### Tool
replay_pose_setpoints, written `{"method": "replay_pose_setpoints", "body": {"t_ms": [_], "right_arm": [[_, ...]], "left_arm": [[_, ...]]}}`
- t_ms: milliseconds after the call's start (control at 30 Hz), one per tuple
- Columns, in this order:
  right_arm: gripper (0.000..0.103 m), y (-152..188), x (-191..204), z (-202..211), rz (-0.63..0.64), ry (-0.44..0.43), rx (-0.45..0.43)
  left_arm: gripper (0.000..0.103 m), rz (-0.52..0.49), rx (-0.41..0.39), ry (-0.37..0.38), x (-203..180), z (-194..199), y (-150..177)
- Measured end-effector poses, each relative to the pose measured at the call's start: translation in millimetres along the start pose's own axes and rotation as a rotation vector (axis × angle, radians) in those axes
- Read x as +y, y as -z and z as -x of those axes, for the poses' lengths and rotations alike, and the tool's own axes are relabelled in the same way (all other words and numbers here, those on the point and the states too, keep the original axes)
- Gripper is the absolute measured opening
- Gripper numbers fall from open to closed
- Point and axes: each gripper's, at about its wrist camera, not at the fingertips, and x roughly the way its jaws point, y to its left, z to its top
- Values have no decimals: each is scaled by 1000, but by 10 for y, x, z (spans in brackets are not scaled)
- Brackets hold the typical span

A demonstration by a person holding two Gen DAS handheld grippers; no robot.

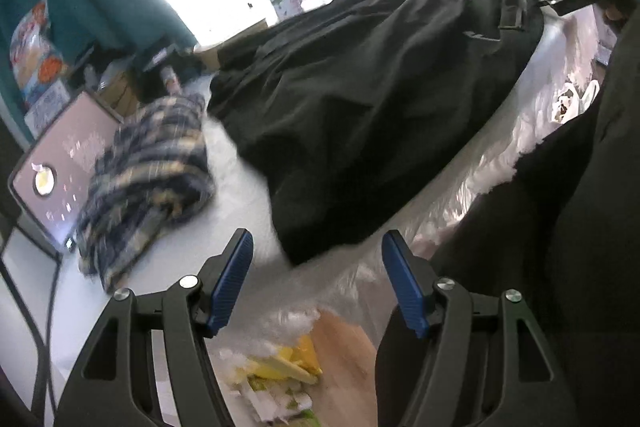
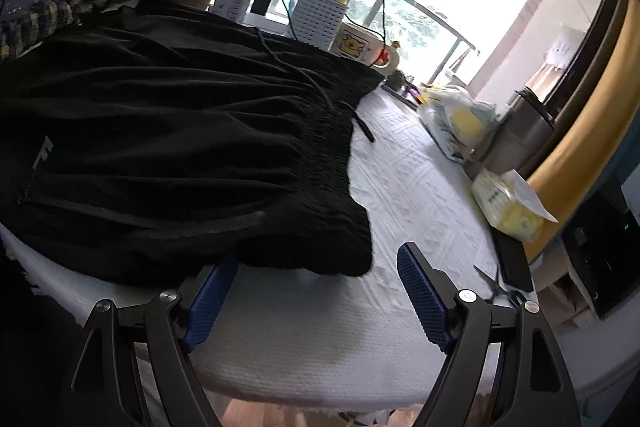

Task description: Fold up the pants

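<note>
Black pants lie spread across a white table. In the left wrist view their hem end is nearest, just beyond my left gripper, which stands open over the table's edge with nothing between its blue pads. In the right wrist view the gathered waistband with its drawstring faces the right. My right gripper is open at the waistband's near corner; the cloth covers the tip of the left pad and the right pad hangs over bare table.
A plaid shirt lies bunched left of the pants beside a lit laptop. A white basket, mug, bags, tissue pack and scissors crowd the far and right table edges. A person's dark clothing fills the right.
</note>
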Motion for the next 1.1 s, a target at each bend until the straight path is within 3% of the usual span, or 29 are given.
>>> {"method": "replay_pose_setpoints", "body": {"t_ms": [133,233,567,633,800,933,1033,1067,1100], "right_arm": [[83,6,-22,16,-15,-2,0],[83,21,-59,7,-33,-5,3],[84,74,-127,-11,-24,-21,-4],[84,61,-105,-15,-5,-32,-17],[85,30,-45,-50,48,-73,-63],[85,12,-46,-96,71,-102,-108],[84,-7,-42,-113,101,-131,-129],[72,-18,-41,-120,113,-160,-131],[53,-26,-31,-128,120,-156,-131]], "left_arm": [[67,7,-66,-19,8,17,-147],[69,30,-105,24,51,3,-208],[69,81,-120,31,125,-103,-303],[64,108,-119,73,164,-124,-301],[25,163,-124,194,172,-135,-268],[7,232,-116,228,187,-138,-277],[3,339,-98,269,341,-164,-315],[3,362,-101,273,381,-153,-329],[3,382,-109,272,430,-140,-349]]}}
